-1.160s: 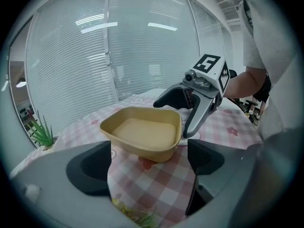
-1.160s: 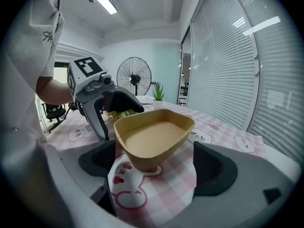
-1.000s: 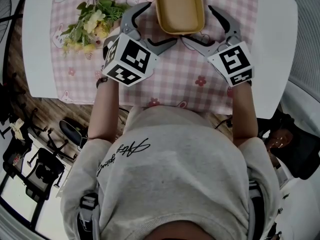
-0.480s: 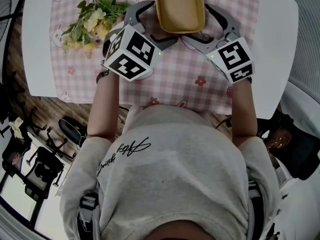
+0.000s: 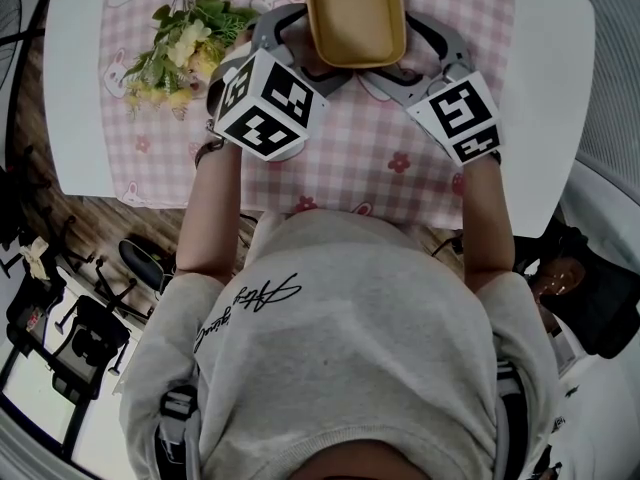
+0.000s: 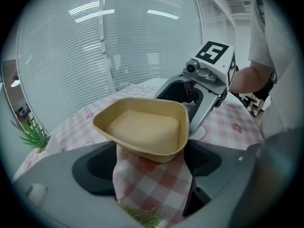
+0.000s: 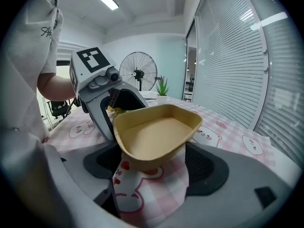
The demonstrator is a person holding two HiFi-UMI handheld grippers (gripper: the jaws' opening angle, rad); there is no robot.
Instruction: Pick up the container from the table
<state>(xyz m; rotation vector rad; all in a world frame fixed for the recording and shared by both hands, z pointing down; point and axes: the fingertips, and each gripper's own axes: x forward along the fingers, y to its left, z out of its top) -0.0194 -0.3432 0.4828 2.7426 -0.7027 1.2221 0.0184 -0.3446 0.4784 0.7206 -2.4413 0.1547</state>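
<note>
- Yellow container [image 5: 355, 13]: empty, sits on pink checked cloth [image 5: 370, 158] at far middle of white table [image 5: 75, 88].
- L gripper [image 5: 310, 46]: jaws open w/ container's near-left corner between them, have just been closing in.
- R gripper [image 5: 392, 50]: jaws open round near-right corner, also just been closing.
- Bunch of flowers [image 5: 185, 48] on cloth, just left of L gripper.

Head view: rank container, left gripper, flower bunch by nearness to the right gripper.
1. Container, between the right gripper's jaws.
2. Left gripper, opposite, container between its jaws.
3. Flower bunch, far left.
Both grippers' jaws have just been closing.
</note>
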